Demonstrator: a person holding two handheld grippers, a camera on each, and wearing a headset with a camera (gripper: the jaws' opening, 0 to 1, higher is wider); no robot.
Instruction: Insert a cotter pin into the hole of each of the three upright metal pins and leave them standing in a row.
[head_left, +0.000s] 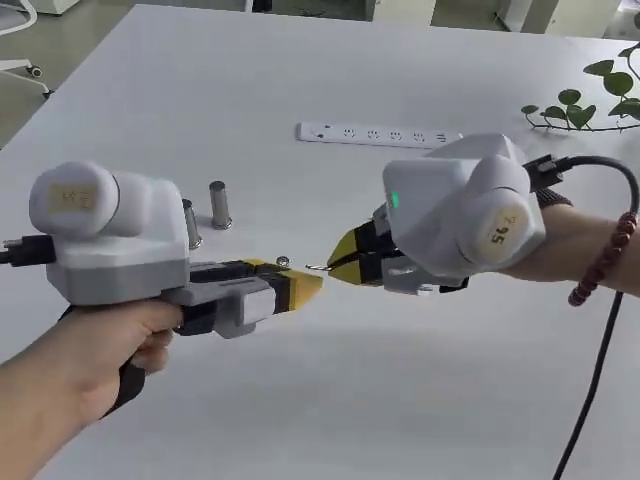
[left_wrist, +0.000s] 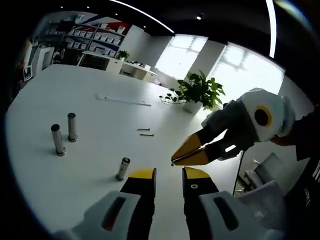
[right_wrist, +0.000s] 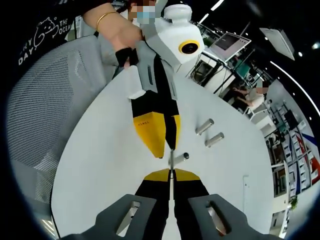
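While right gripper pinches a thin cotter pin btwn closed jaws, wire poking fwd, left gripper faces it nearly tip to tip, jaws a narrow gap apart w/ nothing in them. Nearest metal pin stands on white table just beside left jaws. Second metal pin and third metal pin upright side by side, well apart from it. Two spare cotter pins lie flat farther out, short of power strip. Plant at far edge.
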